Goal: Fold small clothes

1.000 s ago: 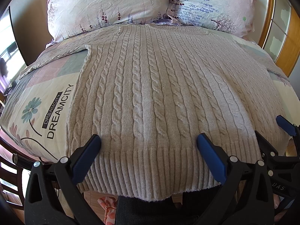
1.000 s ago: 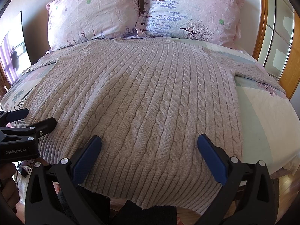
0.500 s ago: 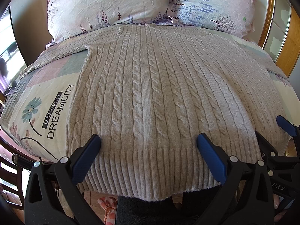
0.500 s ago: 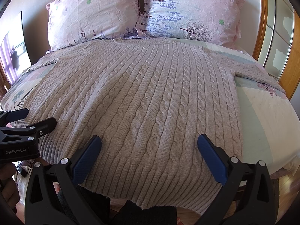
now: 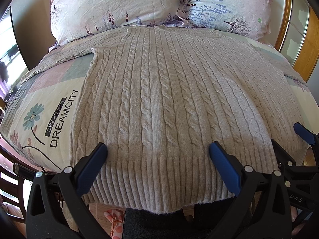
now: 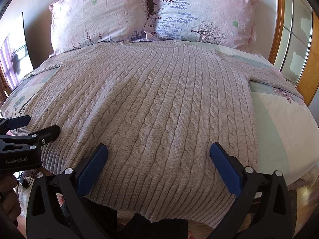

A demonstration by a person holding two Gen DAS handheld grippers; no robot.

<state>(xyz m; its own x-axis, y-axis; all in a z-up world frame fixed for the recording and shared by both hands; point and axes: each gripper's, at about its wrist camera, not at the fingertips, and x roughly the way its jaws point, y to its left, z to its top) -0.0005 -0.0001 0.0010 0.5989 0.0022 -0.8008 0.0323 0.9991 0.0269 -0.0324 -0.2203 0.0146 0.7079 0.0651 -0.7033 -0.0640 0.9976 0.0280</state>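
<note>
A beige cable-knit sweater lies flat and face up on the bed, collar toward the pillows, sleeves spread to both sides. Its ribbed hem hangs over the near bed edge. It also fills the right wrist view. My left gripper is open and empty, hovering over the hem's left half. My right gripper is open and empty over the hem's right half. The right gripper shows at the right edge of the left wrist view; the left gripper shows at the left edge of the right wrist view.
Two floral pillows stand at the headboard. The printed bedsheet shows left of the sweater and on the right side too. A wooden-framed window is on the right. Dark chair rails stand at the lower left.
</note>
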